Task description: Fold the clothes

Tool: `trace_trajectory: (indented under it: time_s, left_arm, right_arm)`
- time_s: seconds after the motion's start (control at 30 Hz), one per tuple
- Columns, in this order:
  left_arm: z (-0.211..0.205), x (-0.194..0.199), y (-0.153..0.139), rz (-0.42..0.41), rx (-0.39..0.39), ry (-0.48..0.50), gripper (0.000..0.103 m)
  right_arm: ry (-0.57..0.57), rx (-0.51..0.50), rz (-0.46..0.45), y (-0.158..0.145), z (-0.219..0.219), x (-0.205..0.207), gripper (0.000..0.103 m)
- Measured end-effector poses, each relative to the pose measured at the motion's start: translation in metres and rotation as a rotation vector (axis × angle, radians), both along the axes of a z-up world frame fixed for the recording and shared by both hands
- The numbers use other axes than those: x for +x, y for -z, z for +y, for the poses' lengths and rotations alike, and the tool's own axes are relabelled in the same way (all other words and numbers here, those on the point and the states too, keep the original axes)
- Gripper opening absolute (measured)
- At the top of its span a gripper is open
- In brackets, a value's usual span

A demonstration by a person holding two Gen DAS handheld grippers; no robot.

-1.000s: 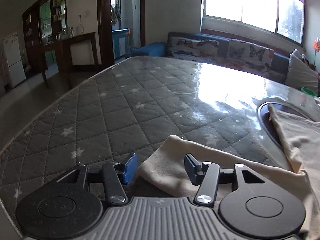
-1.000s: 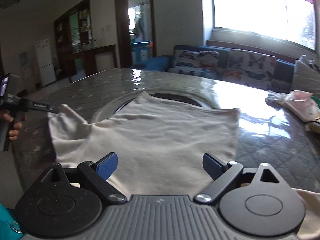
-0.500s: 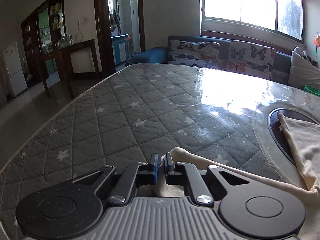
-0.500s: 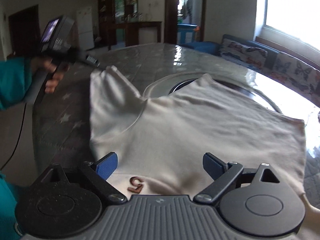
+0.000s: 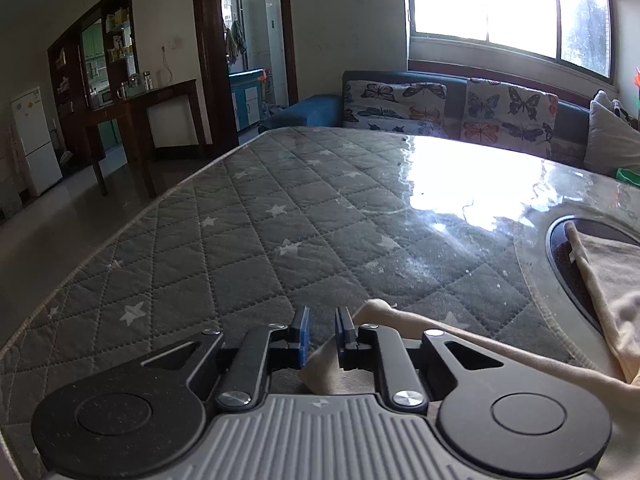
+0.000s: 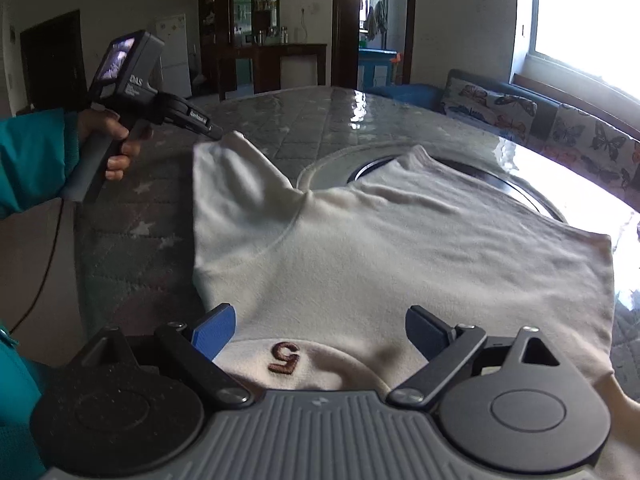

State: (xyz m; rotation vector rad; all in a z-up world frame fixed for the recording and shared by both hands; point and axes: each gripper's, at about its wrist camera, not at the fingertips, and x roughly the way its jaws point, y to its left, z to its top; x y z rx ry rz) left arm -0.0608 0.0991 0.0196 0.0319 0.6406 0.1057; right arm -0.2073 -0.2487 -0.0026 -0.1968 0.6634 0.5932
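A cream T-shirt (image 6: 400, 248) lies spread on the quilted grey table (image 6: 280, 132), with a brown "5" (image 6: 285, 362) near the collar. My right gripper (image 6: 320, 330) is open, low over the collar end. My left gripper (image 5: 321, 338) is nearly shut on the end of the shirt's sleeve (image 5: 400, 320), with the cloth running between the blue pads. In the right wrist view the left gripper (image 6: 212, 132) holds that sleeve tip (image 6: 236, 140) pulled out to the far left.
A round dark recess (image 5: 568, 264) sits in the table (image 5: 320, 216) under the shirt's far part. A butterfly-print sofa (image 5: 452, 108) runs behind the table. A dark wooden desk (image 5: 132, 116) and a white fridge (image 5: 34, 140) stand at the left.
My left gripper closed on the sleeve end and pulled it outward. My right gripper turned left and came over the collar, still open.
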Motion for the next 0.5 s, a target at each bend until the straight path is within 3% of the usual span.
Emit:
trace_trajectory:
  time_s: [0.07,0.2,0.33,0.5]
  left_arm:
    - [-0.001,-0.004,-0.007,-0.017,-0.012,0.008,0.021]
    - [-0.012,-0.015,-0.025,-0.049,-0.045,0.036,0.04]
    - [-0.037,-0.028,-0.038,-0.069,-0.091,0.149,0.048]
    - [-0.084,-0.04,-0.041,-0.044,-0.139,0.335,0.052]
  right_arm:
    - [0.019,0.058,-0.003,-0.01,-0.011,-0.003,0.094]
    - [0.081,0.1,-0.005,-0.021,-0.033,-0.009,0.094]
    - [0.204,0.162,0.003,-0.026,-0.068,-0.023,0.103]
    - [0.386,0.21,-0.022,-0.029,-0.11,-0.041,0.103]
